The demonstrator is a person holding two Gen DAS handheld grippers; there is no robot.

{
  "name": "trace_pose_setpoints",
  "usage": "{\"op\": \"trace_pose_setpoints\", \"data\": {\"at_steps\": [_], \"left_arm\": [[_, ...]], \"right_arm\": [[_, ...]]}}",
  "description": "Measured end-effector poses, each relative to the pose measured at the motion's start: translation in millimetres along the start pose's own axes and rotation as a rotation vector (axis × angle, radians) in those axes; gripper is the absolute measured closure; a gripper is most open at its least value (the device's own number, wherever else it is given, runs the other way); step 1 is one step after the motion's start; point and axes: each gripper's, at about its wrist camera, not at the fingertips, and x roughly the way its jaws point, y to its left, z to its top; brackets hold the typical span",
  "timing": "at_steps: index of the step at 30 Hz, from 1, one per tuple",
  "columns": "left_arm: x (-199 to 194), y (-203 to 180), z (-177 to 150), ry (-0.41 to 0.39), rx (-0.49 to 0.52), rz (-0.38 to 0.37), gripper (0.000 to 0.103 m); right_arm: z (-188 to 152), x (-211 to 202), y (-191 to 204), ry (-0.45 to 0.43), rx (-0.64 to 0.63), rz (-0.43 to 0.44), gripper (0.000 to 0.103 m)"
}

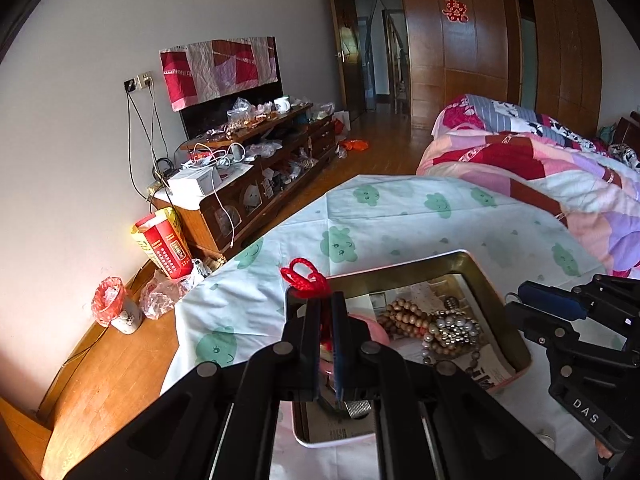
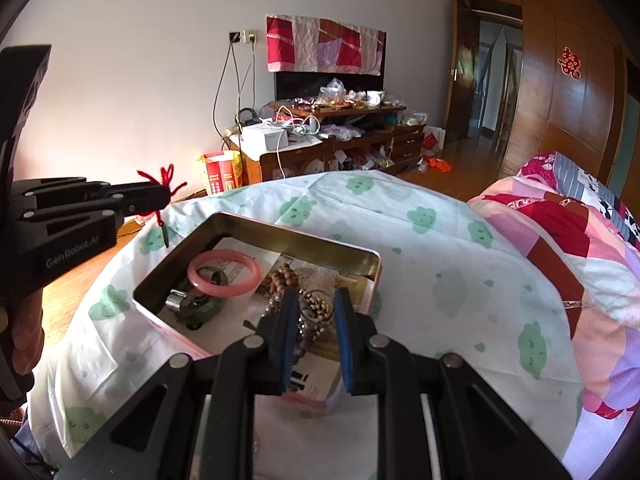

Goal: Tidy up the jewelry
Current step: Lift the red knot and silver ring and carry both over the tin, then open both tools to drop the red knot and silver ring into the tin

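Left gripper (image 1: 327, 300) pinches red cord (image 1: 304, 276) above cloud-print cloth (image 1: 400, 208).

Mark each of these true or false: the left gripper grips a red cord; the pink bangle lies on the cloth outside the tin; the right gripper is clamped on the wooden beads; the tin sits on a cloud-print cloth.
1. The left gripper grips a red cord. True.
2. The pink bangle lies outside the tin. False: it lies inside the tin.
3. The right gripper is clamped on the wooden beads. False: its jaws are open and hold nothing.
4. The tin sits on a cloud-print cloth. True.
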Motion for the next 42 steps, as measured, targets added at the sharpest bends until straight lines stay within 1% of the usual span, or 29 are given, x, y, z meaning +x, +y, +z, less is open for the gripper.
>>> {"op": "trace_pose_setpoints", "data": {"at_steps": [6,10,22,24,26,27,28,29,30,31,32,33,35,39,42], "left_arm": [[17,-5,-5,0.032,0.011,0.007,0.099],[24,-8,-10,0.044,0.018,-0.008,0.099],[29,-16,-16,0.068,0.033,-0.035,0.098],[30,-16,-17,0.077,0.024,-0.062,0.097],[32,-16,-18,0.095,0.012,-0.075,0.09],[32,-16,-19,0.097,0.007,-0.076,0.076],[31,-15,-19,0.094,0.001,-0.076,0.055],[28,-13,-20,0.081,-0.008,-0.06,0.045],[26,-12,-20,0.069,-0.011,-0.048,0.032],[22,-10,-21,0.049,-0.015,-0.041,0.029],[18,-9,-21,0.042,-0.018,-0.052,0.029],[17,-9,-22,0.051,-0.018,-0.056,0.029],[15,-8,-23,0.053,-0.018,-0.044,0.029],[11,-8,-31,0.065,-0.019,-0.023,0.029],[4,-5,-39,0.064,-0.037,-0.013,0.029]], "right_arm": [[0,17,3,0.022,-0.007,0.001,0.082],[-1,22,4,0.03,-0.01,0.002,0.082],[-16,24,2,0.056,-0.006,-0.006,0.082],[-18,23,2,0.058,-0.007,-0.002,0.082],[-19,23,2,0.06,-0.002,0.018,0.081],[-19,23,2,0.059,0.001,0.029,0.081],[-19,22,2,0.056,0.004,0.034,0.081],[-20,21,2,0.056,0.006,0.032,0.078],[-20,19,1,0.055,0.008,0.03,0.076],[-21,18,1,0.053,0.013,0.03,0.072],[-23,15,-1,0.05,0.019,0.029,0.069],[-24,14,-1,0.048,0.023,0.025,0.067],[-27,10,-4,0.046,0.037,0.013,0.06],[-33,3,-10,0.041,0.061,-0.002,0.059],[-38,-3,-13,0.046,0.078,-0.007,0.056]]}}
